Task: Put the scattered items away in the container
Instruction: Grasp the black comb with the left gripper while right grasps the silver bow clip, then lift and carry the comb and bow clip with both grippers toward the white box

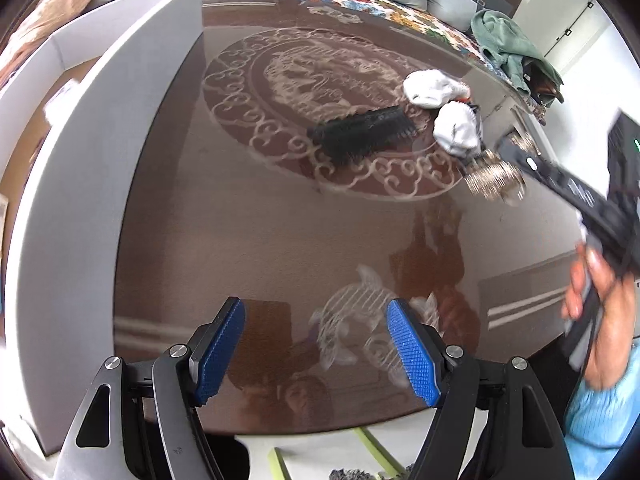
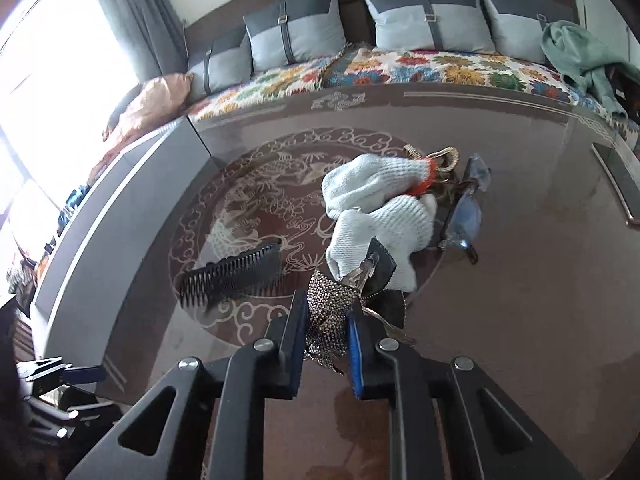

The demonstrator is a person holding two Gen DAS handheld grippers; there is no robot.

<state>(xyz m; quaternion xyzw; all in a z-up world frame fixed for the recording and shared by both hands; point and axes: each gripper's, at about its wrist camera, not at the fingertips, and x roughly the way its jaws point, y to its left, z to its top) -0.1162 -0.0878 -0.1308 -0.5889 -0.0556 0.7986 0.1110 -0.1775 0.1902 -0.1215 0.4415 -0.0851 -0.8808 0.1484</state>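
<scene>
Gripping a rhinestone hair clip [image 2: 326, 312] between their pads, the right tongs [image 2: 324, 334] were clamped on its glittering band, with the metal clasp and dark bow sticking out ahead of the tips toward the gloves. The left wrist view showed that clip just above the glossy brown surface [image 1: 280, 232], near the heap. The left tongs [image 1: 316, 344] stood wide apart with nothing between them, low over a bare stretch of the surface.

Other items lay scattered: a black comb [image 2: 232, 274] flat on the round pattern, two white knit gloves [image 2: 380, 208] bunched together, a pair of glasses [image 2: 466, 216] just beside the gloves, and a woven ring-like piece [image 2: 444, 158] partly hidden behind them. A light grey wall [image 1: 88, 168] ran along the left side; whether it belonged to the container could not be told.

The clip looked light and stiff, its studded face likely rough enough to hold, though the sprung clasp could twist in a narrow pinch. The gloves would be soft and easy to take by a fold. The comb seemed thin and slippery on glass, best taken across its spine. The glasses looked fragile, so the frame bridge rather than a lens seemed the safer hold.
</scene>
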